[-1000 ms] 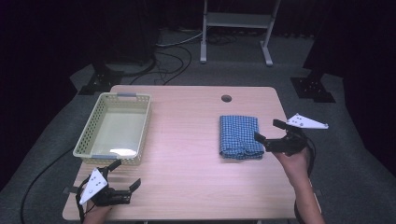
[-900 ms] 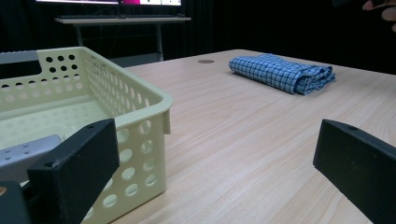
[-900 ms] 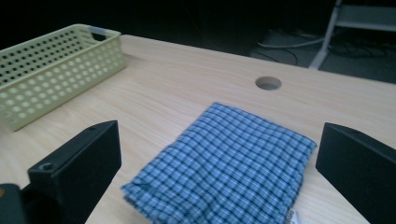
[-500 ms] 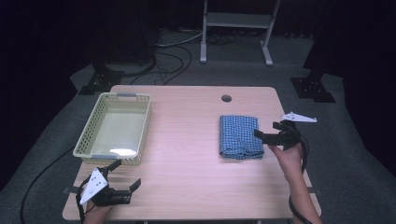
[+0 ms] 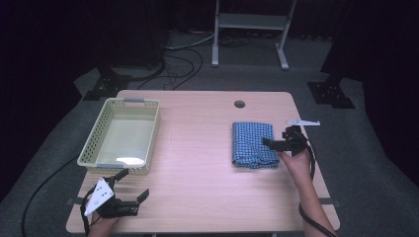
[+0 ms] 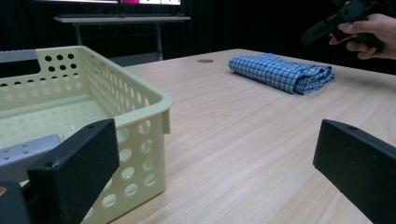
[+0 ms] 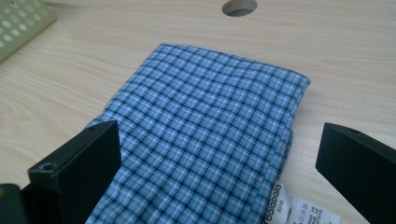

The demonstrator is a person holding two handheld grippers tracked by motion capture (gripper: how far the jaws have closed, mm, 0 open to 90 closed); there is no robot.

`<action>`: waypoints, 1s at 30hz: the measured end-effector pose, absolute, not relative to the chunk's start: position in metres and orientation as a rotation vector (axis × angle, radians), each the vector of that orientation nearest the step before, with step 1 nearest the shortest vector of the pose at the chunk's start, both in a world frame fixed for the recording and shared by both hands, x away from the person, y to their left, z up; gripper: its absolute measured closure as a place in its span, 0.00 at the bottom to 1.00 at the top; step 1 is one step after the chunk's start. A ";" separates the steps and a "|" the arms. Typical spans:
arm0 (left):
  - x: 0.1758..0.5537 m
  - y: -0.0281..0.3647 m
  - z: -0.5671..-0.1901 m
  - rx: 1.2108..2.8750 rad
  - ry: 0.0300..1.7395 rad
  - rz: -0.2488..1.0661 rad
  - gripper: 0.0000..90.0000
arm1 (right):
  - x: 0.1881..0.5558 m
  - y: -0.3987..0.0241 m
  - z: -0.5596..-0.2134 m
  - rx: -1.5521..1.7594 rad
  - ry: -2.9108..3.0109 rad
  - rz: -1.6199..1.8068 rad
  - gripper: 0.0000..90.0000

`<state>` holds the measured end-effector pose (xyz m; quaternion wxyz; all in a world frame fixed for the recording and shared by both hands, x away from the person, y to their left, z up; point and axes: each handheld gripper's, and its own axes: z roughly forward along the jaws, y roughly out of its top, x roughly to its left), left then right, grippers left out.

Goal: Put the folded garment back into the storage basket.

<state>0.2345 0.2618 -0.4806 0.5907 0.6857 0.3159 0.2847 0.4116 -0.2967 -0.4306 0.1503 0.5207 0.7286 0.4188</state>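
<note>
- The left claw [image 5: 129, 189] rests at the near left corner of the counter [image 5: 197, 163], jaws spread wide and holding nothing; it sits just in front of the basket's near end.
- The basket [image 5: 94, 143] stands along the left edge of the counter, empty, its long side running from the near edge toward the far edge.
- The right claw [image 5: 271, 142] hangs at the right side of the folded cloth [image 5: 249, 143], jaws released and wide apart with nothing between them; in the right gripper view the cloth [image 7: 201, 140] lies between and beyond the two jaws.
- The step in hand looks like the grasp of the cloth. To do it well, I would lower the jaws so one slides under the thick folded edge and the other lands on top, taking all layers at once so the bundle does not fall open when lifted.
- Biting near the middle of that edge, away from the white label [image 7: 299, 210], should keep the bundle level.
- The cloth lies on the right half of the counter, well apart from the basket; its long axis runs near edge to far edge, one short end pointing toward the round hole [image 5: 239, 104] near the far edge.
</note>
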 end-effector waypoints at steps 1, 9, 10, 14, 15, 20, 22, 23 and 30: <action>0.234 0.262 -0.481 1.595 0.734 0.662 0.00 | 0.413 -0.295 -0.432 1.494 2.101 1.196 0.00; 0.234 0.262 -0.481 1.594 0.735 0.661 0.00 | 0.427 -0.291 -0.451 1.549 2.141 1.142 0.00; 0.234 0.262 -0.481 1.594 0.735 0.661 0.00 | 0.428 -0.291 -0.454 1.553 2.146 1.126 0.00; 0.234 0.262 -0.481 1.593 0.738 0.664 0.00 | 0.430 -0.291 -0.460 1.565 2.159 1.098 0.00; 0.234 0.262 -0.481 1.592 0.739 0.663 0.00 | 0.430 -0.291 -0.460 1.565 2.159 1.098 0.00; 0.234 0.262 -0.481 1.593 0.741 0.663 0.00 | 0.432 -0.290 -0.465 1.567 2.174 1.078 0.00; 0.234 0.262 -0.481 1.595 0.740 0.664 0.00 | 0.433 -0.289 -0.467 1.564 2.184 1.049 0.00; 0.234 0.262 -0.481 1.594 0.740 0.664 0.00 | 0.434 -0.288 -0.468 1.566 2.188 1.045 0.00; 0.235 0.262 -0.481 1.594 0.745 0.665 0.00 | 0.435 -0.283 -0.472 1.570 2.190 1.012 0.00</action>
